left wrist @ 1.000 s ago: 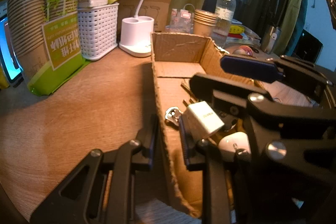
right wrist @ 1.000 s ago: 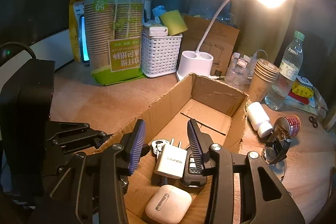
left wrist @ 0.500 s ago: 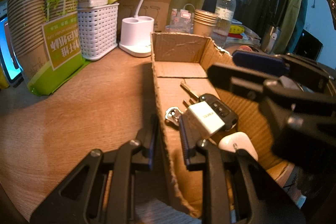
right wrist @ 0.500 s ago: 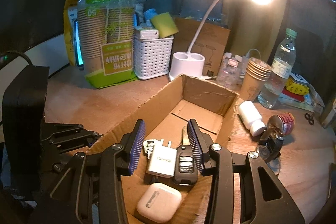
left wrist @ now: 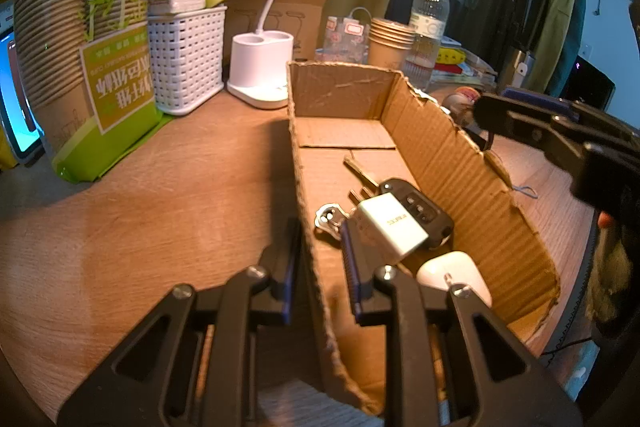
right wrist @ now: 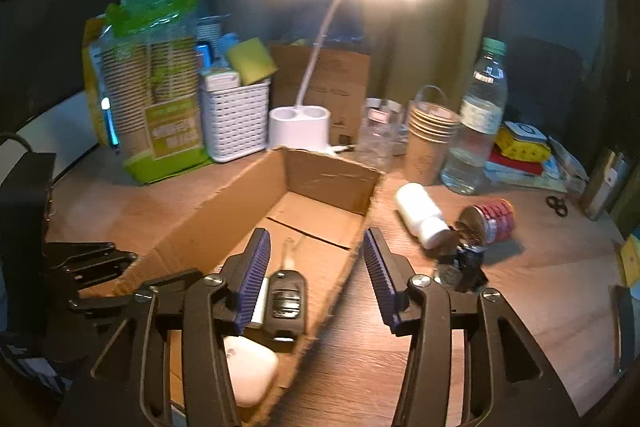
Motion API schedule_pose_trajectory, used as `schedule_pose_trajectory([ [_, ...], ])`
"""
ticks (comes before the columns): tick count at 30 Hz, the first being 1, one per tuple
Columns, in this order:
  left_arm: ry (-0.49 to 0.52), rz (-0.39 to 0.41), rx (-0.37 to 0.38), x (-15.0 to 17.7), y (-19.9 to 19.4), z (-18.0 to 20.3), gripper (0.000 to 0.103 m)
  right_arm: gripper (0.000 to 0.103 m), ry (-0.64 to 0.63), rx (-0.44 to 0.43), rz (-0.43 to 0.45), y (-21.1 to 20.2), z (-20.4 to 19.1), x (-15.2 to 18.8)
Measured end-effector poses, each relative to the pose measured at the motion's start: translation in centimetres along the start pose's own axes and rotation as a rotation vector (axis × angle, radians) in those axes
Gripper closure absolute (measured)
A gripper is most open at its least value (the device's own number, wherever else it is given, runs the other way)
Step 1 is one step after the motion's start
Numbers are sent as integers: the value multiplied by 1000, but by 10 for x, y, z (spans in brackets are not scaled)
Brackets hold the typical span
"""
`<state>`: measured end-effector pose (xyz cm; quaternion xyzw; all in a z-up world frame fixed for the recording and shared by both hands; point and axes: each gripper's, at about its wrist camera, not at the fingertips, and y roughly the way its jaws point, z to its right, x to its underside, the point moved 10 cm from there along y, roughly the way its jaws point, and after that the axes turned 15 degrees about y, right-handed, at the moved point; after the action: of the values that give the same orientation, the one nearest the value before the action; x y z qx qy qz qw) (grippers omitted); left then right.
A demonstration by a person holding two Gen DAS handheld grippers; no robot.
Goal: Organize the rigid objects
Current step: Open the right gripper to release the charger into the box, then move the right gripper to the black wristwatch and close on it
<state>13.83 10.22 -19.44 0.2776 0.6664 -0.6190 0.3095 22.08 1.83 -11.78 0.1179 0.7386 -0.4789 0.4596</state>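
Note:
An open cardboard box point(left wrist: 460, 163) point(right wrist: 320, 171) lies on the wooden desk. In it lie a white charger plug point(left wrist: 390, 225), a black car key point(left wrist: 424, 211) point(right wrist: 286, 301), a metal key ring point(left wrist: 330, 219) and a white earbud case point(left wrist: 456, 277) point(right wrist: 248, 367). My left gripper point(left wrist: 320, 259) straddles the box's near left wall, its jaws close on it. My right gripper point(right wrist: 316, 279) is open and empty above the box's right wall. On the desk right of the box lie a white pill bottle point(right wrist: 420, 217), a red can point(right wrist: 490, 219) and a small dark object point(right wrist: 464, 265).
At the back stand a pack of paper cups point(left wrist: 84, 59), a white basket point(left wrist: 186, 57), a white desk lamp base point(left wrist: 262, 67), stacked paper cups point(right wrist: 430, 143) and a water bottle point(right wrist: 478, 123). Small scissors point(right wrist: 557, 205) lie far right.
My right gripper has risen out of the box and swung right, over its right wall, opening wider. The car key now lies uncovered in the box. The left gripper has not moved.

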Motion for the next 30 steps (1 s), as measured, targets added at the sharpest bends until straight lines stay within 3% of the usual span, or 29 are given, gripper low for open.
schedule_pose_trajectory([
  [17,0,0,0,0,0,0,81,51,97,139,4,-1,72,1],
  [30,1,-1,0,0,0,0,81,51,151,211,-59,32,115,15],
])
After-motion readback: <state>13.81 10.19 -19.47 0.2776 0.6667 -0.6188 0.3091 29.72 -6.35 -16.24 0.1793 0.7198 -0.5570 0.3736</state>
